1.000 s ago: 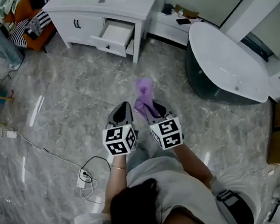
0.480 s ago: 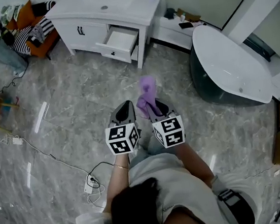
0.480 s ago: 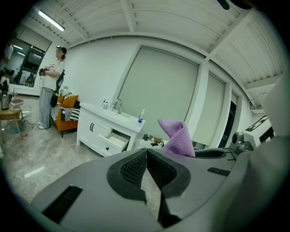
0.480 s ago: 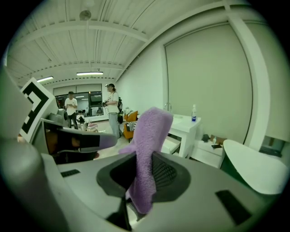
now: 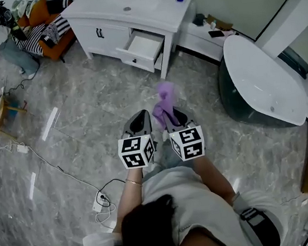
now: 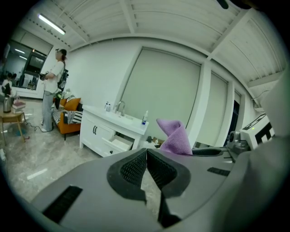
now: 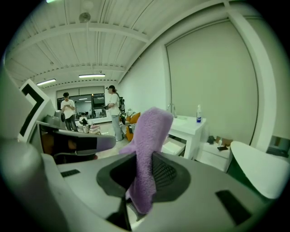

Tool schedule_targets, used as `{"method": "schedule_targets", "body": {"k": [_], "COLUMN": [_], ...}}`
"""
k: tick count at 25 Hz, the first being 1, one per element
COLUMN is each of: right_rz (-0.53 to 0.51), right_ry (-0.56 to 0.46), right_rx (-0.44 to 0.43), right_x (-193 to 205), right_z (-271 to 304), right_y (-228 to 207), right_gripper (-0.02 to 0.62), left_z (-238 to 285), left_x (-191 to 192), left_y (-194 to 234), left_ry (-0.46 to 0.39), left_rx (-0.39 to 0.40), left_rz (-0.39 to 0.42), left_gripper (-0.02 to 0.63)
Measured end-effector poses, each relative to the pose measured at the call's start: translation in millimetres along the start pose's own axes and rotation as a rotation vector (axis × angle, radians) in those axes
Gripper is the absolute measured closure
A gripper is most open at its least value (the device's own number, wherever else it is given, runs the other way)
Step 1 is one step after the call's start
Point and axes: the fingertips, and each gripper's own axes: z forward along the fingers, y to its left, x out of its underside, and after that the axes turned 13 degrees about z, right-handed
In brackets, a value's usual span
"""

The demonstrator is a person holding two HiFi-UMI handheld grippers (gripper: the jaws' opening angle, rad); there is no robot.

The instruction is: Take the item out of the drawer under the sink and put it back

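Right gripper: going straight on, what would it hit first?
Past the purple cloth it holds, probably the white sink cabinet near its open drawer; only bare floor lies between, though depth is unclear.

Grey marbled floor (image 5: 86,117), white vanity (image 5: 99,6), white bathtub (image 5: 264,85), orange sofa (image 5: 60,43)

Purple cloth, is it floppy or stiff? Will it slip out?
Probably floppy: the purple cloth folds and droops over where the right gripper pinches it. Likely light, since a small pinch holds it up. Its fuzzy surface probably grips well, so slipping seems unlikely.
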Motion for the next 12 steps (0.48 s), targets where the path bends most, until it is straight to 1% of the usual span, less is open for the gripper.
{"method": "schedule_targets", "body": {"k": [6, 12], "right_rz": [-0.004, 0.011], "right_ry": [0.009, 0.033], "right_rx": [-0.024, -0.042], "right_x": [-15, -35], "right_z": [31, 71], "right_y": [-13, -40], "right_gripper": [0.506, 0.506], "left_z": [24, 68], "left_x": [-8, -17], "left_y": [17, 31], "left_ry": [0.004, 0.034], "left_rx": [-0.026, -0.046], "left_rz": [0.000, -0.007], "left_gripper": [0.601, 0.601]}}
